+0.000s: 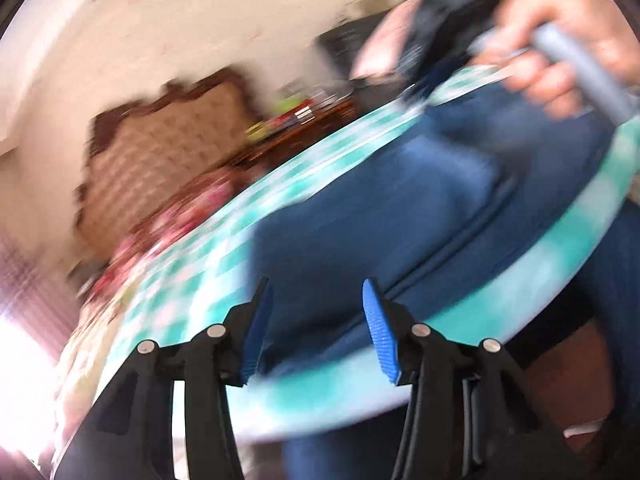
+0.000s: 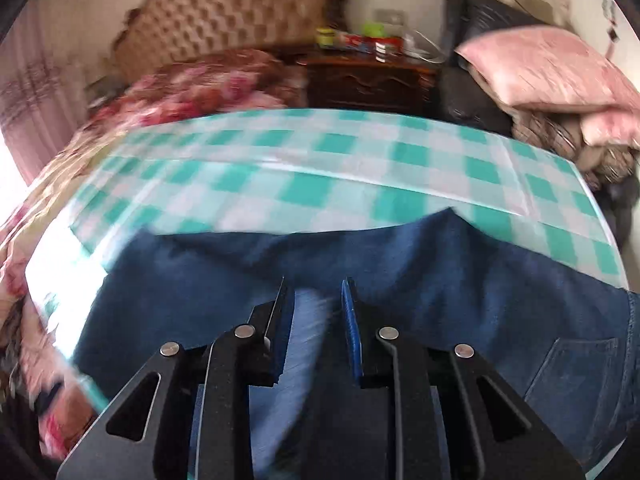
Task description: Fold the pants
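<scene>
Both grippers sit low over the work, and the blur makes much of this uncertain. On the person's left, the left gripper (image 1: 318,328) has its blue pads standing apart with nothing between them; the pants (image 1: 400,216) lie just beyond the tips, not pinched. Opposite it, the right gripper (image 2: 318,328) has its jaws much closer together, and a paler, streaked strip of denim shows in the gap, but whether the pads actually press on that cloth I cannot tell from the smear. In the left wrist view a hand (image 1: 560,48) holds that tool's grey handle above the far part of the garment. Dark blue jeans cover the near half of a table spread with a green-checked cloth (image 2: 304,168), lying flat and running across it, one end hanging over the near-right edge where a back pocket (image 2: 576,376) shows. A long seam runs along the denim in the left view. My reading is that one lengthwise fold may be done, leg laid on leg, though the blur leaves that unsure. No crosswise fold shows, so bringing the ends together seems to remain, and the overhanging end needs gathering onto the table first.
</scene>
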The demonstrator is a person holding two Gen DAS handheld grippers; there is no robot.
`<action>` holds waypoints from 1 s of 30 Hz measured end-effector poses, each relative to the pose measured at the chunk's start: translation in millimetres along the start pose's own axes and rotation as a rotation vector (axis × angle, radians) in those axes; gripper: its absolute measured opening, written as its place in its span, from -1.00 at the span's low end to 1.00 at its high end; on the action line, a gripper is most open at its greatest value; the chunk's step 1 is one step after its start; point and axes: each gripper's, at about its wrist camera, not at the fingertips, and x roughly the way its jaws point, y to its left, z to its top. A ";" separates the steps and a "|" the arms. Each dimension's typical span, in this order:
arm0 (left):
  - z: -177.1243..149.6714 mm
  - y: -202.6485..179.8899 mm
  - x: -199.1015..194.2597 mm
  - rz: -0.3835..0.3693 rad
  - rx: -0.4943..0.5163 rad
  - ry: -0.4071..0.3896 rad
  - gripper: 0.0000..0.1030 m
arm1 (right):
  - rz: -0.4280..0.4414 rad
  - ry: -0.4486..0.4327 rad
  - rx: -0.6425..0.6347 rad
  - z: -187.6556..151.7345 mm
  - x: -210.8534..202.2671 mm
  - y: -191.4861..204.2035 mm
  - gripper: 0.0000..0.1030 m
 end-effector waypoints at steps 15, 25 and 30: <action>-28.8 17.6 55.8 0.137 0.245 0.093 -0.08 | -0.105 0.147 -0.114 -39.1 55.5 35.9 -0.81; -56.1 22.0 62.5 0.193 0.546 0.036 0.26 | -0.102 0.152 -0.108 -42.4 51.4 36.7 -0.82; -50.8 51.6 42.0 0.092 0.387 0.085 0.28 | -0.100 0.146 -0.106 -43.0 50.7 36.7 -0.82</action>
